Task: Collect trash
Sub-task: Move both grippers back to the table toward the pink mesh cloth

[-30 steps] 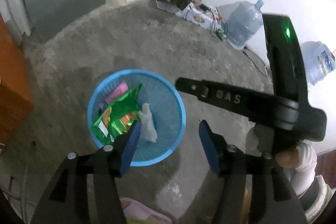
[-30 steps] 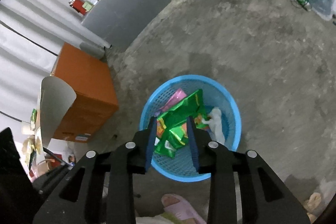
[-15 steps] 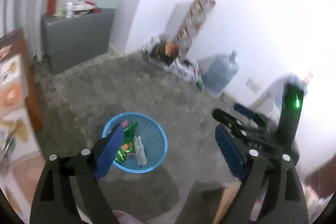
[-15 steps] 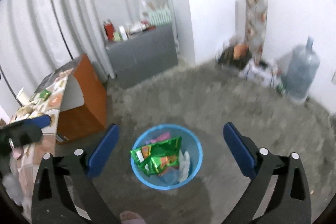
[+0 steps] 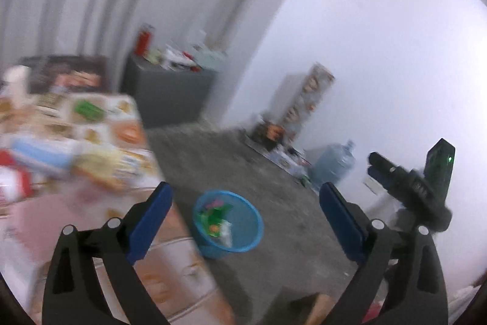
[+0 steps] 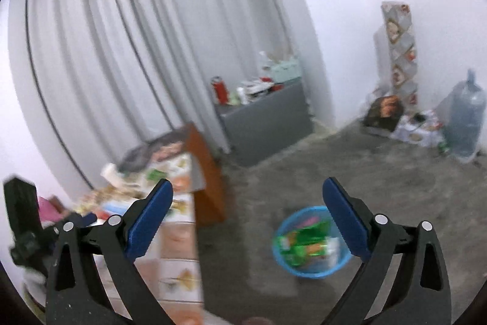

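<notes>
Left hand-held gripper [image 5: 245, 215]: black frame, blue pads; right hand-held gripper [image 6: 247, 210] same. Basket [image 5: 246, 242] ahead, below: light blue, holds green wrappers [image 6: 304, 239], pink scrap, white bit. Floor [image 5: 274, 172] mottled grey. Desk [image 5: 91, 142] left of pads: cloth with orange-cream tile print. Cabinet [image 6: 264, 118] grey, red can on top. Curtain [image 6: 121, 51] pale grey, pleated. Water jug [image 6: 465, 121] translucent blue.

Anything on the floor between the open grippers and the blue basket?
Nothing visible. In both wrist views only bare grey concrete floor lies between the round blue plastic mesh basket and the open, empty left gripper and right gripper. The patterned-cloth table stands off to the side, apart from the basket.
</notes>
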The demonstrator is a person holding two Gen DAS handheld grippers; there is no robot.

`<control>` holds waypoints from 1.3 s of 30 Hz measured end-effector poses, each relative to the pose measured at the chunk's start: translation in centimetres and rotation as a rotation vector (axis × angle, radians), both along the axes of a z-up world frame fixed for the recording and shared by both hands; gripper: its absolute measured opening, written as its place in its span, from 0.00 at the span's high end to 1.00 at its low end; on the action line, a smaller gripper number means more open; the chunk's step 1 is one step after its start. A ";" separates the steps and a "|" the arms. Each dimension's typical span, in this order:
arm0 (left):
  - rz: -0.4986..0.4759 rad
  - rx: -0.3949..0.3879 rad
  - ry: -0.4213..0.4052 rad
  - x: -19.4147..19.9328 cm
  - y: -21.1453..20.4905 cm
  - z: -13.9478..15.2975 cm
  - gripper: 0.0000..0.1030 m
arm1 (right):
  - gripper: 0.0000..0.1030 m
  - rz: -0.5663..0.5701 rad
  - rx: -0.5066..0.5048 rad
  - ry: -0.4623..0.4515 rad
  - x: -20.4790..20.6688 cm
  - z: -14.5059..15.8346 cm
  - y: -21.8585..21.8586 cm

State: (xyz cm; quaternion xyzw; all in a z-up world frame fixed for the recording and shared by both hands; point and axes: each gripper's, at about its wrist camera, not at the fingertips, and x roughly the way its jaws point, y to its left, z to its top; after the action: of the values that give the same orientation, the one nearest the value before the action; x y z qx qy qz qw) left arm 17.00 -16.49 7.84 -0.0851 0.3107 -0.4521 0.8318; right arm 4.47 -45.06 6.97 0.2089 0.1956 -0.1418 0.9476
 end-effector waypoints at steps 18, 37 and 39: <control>0.307 -0.039 0.225 2.9 16.4 -5.3 0.17 | 0.31 0.329 0.541 0.177 13.1 -5.1 6.5; 0.366 0.002 0.461 9.8 15.8 -11.8 0.56 | 0.39 0.240 0.834 0.520 27.1 -17.1 10.4; 0.360 0.002 0.462 9.8 15.8 -11.9 0.61 | 0.39 0.233 0.853 0.530 27.6 -17.7 10.0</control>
State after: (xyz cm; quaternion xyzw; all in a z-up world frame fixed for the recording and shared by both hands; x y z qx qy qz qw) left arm 26.77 -0.74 -4.05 -0.2388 0.4724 -0.2656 0.8058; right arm 32.04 -35.02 -10.71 0.5104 0.4915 0.0088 0.7056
